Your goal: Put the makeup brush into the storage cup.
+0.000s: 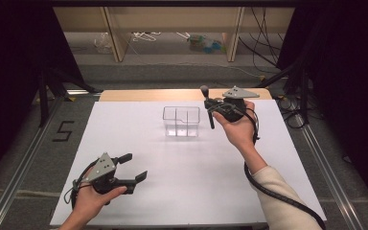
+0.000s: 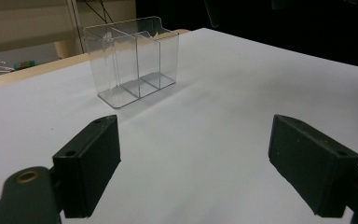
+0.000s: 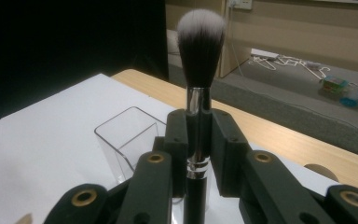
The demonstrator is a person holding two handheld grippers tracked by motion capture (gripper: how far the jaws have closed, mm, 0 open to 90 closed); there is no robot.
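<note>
Your right tongs [image 1: 212, 106] are clenched on a makeup brush [image 3: 198, 93], bristles up, held just to the right of the clear acrylic organizer [image 1: 181, 121] and, as far as the high view lets you judge, above its rim. The step in hand looks like carrying the brush to the organizer. Next, bring the handle end over one compartment and lower it straight, minding the thin dividers. Your left tongs [image 1: 128, 167] hang released, well short of the organizer on the white counter [image 1: 124, 134]. Nothing stands between brush and organizer.
</note>
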